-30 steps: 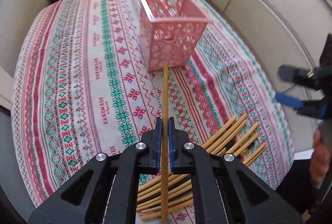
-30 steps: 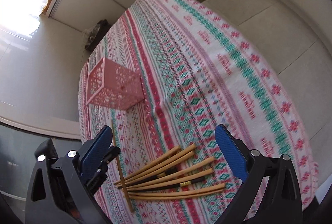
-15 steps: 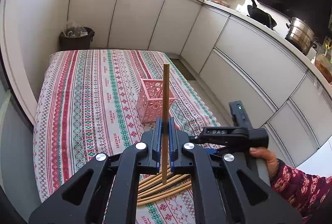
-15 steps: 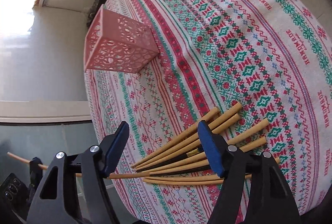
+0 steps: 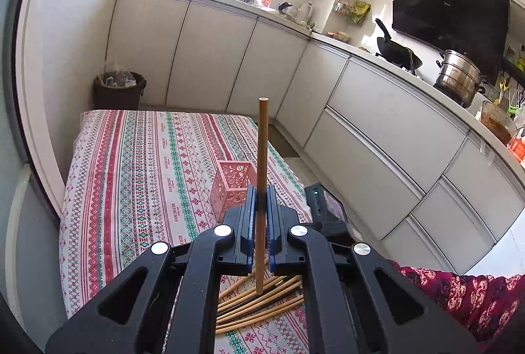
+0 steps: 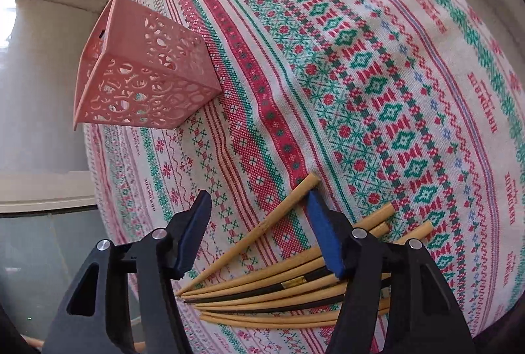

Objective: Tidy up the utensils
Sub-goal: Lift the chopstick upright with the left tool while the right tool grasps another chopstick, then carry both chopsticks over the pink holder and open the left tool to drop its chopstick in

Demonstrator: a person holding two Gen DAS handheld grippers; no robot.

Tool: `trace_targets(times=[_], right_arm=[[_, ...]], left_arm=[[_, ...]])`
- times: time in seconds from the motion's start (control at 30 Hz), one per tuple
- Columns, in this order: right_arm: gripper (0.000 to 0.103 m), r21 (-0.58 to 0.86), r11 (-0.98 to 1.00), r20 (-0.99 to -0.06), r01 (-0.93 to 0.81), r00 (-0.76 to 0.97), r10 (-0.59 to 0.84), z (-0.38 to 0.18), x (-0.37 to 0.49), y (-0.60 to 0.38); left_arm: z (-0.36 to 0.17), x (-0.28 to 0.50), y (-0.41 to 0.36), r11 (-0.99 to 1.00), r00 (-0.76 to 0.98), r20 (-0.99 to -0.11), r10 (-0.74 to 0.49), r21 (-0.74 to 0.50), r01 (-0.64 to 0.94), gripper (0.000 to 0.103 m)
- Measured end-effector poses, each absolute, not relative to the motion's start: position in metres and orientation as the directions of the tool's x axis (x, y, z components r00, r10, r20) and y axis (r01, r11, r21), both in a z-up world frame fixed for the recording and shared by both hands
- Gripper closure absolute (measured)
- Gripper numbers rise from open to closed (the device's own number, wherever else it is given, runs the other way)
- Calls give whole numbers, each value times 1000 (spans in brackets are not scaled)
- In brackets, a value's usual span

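My left gripper (image 5: 261,195) is shut on a single wooden chopstick (image 5: 262,144) and holds it upright, well above the table. A pink perforated basket (image 5: 232,186) stands on the patterned tablecloth beyond it; it also shows in the right wrist view (image 6: 137,72). A pile of several wooden and dark chopsticks (image 6: 282,288) lies at the table's near edge; it shows below the left gripper too (image 5: 262,304). My right gripper (image 6: 259,213) is open, low over the pile, with one chopstick (image 6: 262,226) lying between its fingers.
The tablecloth (image 6: 361,65) covers a low table. White kitchen cabinets (image 5: 377,124) run behind and to the right. A dark waste bin (image 5: 119,90) stands at the table's far left corner. A stove with pots (image 5: 456,75) is on the counter.
My left gripper has lifted and tilted up with its chopstick, from near the table to high above it. My right gripper has come down onto the pile, its fingers closer together than before.
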State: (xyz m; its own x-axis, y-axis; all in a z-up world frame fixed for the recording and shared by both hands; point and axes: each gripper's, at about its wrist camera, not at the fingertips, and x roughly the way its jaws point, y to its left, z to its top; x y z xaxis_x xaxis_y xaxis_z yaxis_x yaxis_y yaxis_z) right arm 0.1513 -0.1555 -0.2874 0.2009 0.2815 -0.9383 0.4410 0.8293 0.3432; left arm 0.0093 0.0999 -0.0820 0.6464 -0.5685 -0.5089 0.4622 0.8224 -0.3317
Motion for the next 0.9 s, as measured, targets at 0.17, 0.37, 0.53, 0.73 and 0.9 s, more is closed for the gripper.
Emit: trace_targets(times=[0.17, 0.37, 0.53, 0.73, 0.9], right_arm=[[60, 59, 927, -974, 370, 227, -29, -288, 169, -108], [95, 369, 829, -902, 421, 378, 209, -301, 163, -133], [95, 565, 720, -801, 404, 478, 360, -303, 145, -157], [95, 615, 761, -691, 208, 608, 392, -245, 98, -168], [95, 537, 843, -592, -4, 710, 381, -180, 54, -157]], left_arm=[[-74, 7, 104, 833, 674, -490, -553, -334, 441, 98], [-73, 12, 120, 843, 705, -467, -533, -360, 400, 98], [-77, 18, 124, 843, 706, -470, -530, -380, 380, 98], [-76, 18, 117, 840, 698, -473, -538, -375, 393, 98], [-74, 12, 103, 844, 698, -478, -533, -351, 405, 98]])
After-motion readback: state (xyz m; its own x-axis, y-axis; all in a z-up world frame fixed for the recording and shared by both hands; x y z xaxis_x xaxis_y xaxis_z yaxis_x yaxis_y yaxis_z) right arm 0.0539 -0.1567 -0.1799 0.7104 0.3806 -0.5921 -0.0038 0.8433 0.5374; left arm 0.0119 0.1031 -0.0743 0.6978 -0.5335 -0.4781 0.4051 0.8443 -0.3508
